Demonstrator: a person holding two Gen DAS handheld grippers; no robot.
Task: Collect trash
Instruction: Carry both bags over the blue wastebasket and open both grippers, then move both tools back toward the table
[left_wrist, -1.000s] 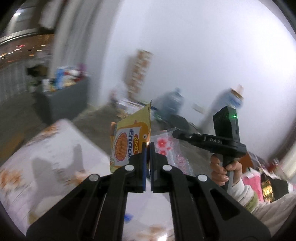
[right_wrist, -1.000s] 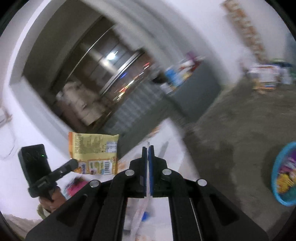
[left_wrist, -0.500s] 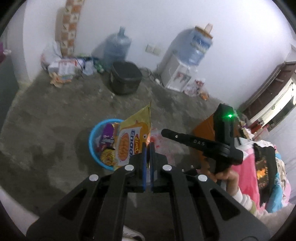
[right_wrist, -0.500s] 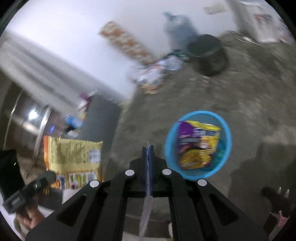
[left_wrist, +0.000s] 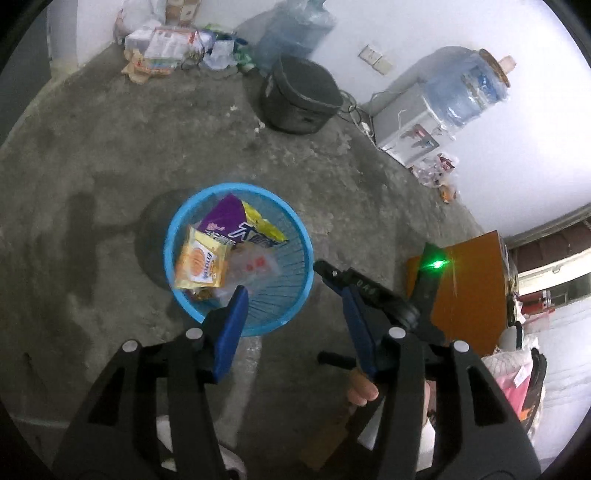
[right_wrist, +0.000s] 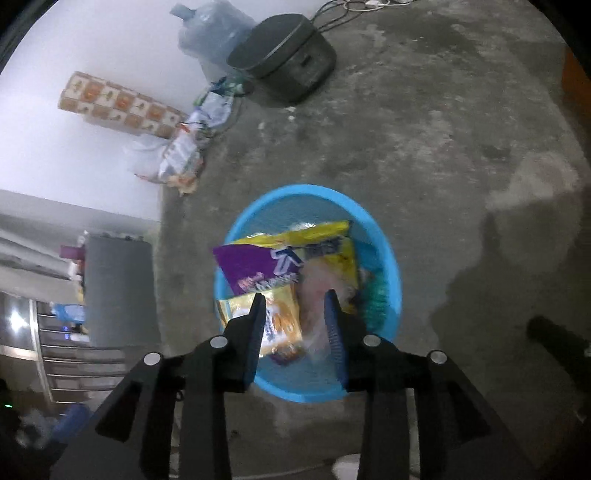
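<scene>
From the left wrist view, my left gripper (left_wrist: 295, 314) hangs with its jaws spread wide and nothing between them, above the near rim of the blue basket (left_wrist: 299, 236) that stands on the concrete floor (left_wrist: 92, 147). Inside the basket lie the yellow snack packet (left_wrist: 201, 264), the purple and yellow wrapper (left_wrist: 240, 225) and a clear plastic bag with red marks (left_wrist: 255, 264), overlapping one another. The right gripper (left_wrist: 328, 271) shows beside the basket's right rim from this side, though I cannot tell its opening here. I judge all three wrappers to be very light, thin and floppy, with a slick film surface that would slide from a loose pinch; a corner or sealed edge seam would be the place to bite, not the flat middle. From the right wrist view, my right gripper (right_wrist: 295, 321) also stands open with empty jaws, directly over the basket (right_wrist: 388, 266). The yellow packet (right_wrist: 280, 321) sits between the fingertips in the picture but well below them, beside the purple and yellow wrapper (right_wrist: 266, 266); the clear bag (right_wrist: 317, 291) is a pale blur there. Further litter (right_wrist: 181, 155) lies heaped by the wall, near a dark lidded bin (right_wrist: 288, 62).
</scene>
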